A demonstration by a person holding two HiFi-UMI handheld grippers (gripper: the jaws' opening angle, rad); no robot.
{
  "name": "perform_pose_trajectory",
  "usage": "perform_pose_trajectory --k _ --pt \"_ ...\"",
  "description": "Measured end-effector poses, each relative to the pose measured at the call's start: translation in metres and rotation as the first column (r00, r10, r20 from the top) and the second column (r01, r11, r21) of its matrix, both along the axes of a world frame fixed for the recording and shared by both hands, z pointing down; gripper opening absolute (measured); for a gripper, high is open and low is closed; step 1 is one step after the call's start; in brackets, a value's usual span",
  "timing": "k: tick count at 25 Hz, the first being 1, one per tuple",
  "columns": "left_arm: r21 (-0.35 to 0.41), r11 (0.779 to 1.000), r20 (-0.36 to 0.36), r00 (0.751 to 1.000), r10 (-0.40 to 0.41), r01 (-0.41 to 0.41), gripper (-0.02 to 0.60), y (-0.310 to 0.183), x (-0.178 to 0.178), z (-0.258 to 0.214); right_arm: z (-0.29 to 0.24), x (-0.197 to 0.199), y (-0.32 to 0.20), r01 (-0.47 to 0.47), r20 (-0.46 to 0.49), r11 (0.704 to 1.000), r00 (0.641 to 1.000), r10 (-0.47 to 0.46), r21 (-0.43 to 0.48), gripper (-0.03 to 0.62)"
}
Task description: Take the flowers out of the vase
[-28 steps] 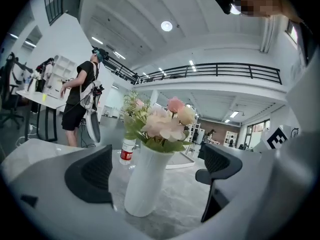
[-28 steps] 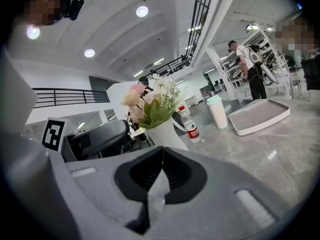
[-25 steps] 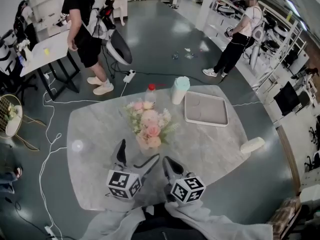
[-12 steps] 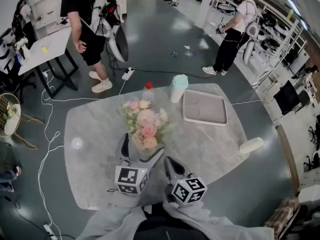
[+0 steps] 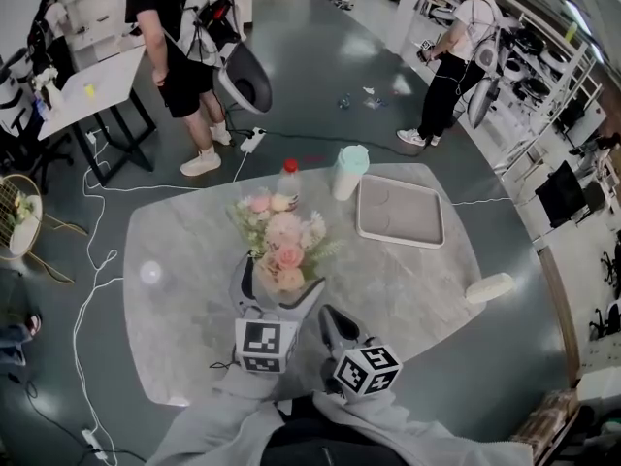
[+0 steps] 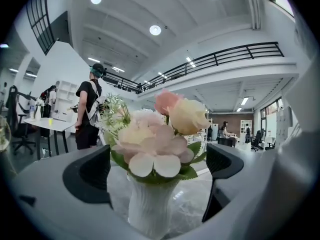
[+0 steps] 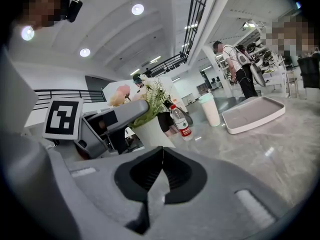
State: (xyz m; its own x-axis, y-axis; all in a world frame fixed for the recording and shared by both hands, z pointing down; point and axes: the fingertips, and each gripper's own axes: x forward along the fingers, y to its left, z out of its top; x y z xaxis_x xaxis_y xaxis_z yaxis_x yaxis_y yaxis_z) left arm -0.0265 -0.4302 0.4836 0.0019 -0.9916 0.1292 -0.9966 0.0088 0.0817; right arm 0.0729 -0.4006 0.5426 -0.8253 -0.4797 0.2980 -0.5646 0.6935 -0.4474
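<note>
A bunch of pink and cream flowers (image 5: pixel 283 241) stands in a white ribbed vase (image 6: pixel 150 204) near the middle of the marble table (image 5: pixel 184 260). In the head view the blooms hide most of the vase. My left gripper (image 5: pixel 278 286) is open, one jaw on each side of the vase and just below the flowers (image 6: pixel 157 136), touching neither as far as I can see. My right gripper (image 5: pixel 328 316) is shut on nothing, low over the table to the right of the vase and nearer to me. In the right gripper view its jaws (image 7: pixel 161 151) meet, and the vase (image 7: pixel 150 131) stands beyond them.
Behind the flowers stand a red-capped bottle (image 5: pixel 288 181) and a mint-lidded cup (image 5: pixel 347 171). A white tray (image 5: pixel 400 212) lies at the back right, and a white roll (image 5: pixel 488 287) lies near the right edge. Two people stand beyond the table, with cables on the floor.
My left gripper has moved forward and rightward until its open jaws flank the vase. The right gripper has hardly moved.
</note>
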Motion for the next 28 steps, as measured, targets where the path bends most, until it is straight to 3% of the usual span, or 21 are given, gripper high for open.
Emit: perform_pose_trajectory --k 19,21,28 --pt "-0.015 1.0 0.034 0.999 -0.021 0.022 0.577 -0.011 -0.002 -0.005 0.001 -0.001 -0.008 0.022 -0.017 1.0 1.0 -0.022 -0.001 0.002" --pt "-0.01 1.0 0.04 0.999 -0.026 0.027 0.523 -0.011 -0.003 -0.005 0.002 0.0 -0.009 0.019 -0.018 1.0 1.0 -0.019 -0.001 0.002" --pt "0.004 0.999 0.044 0.998 -0.036 0.036 0.454 -0.009 -0.006 -0.009 0.002 0.0 -0.009 0.011 -0.02 1.0 1.0 -0.011 0.0 0.002"
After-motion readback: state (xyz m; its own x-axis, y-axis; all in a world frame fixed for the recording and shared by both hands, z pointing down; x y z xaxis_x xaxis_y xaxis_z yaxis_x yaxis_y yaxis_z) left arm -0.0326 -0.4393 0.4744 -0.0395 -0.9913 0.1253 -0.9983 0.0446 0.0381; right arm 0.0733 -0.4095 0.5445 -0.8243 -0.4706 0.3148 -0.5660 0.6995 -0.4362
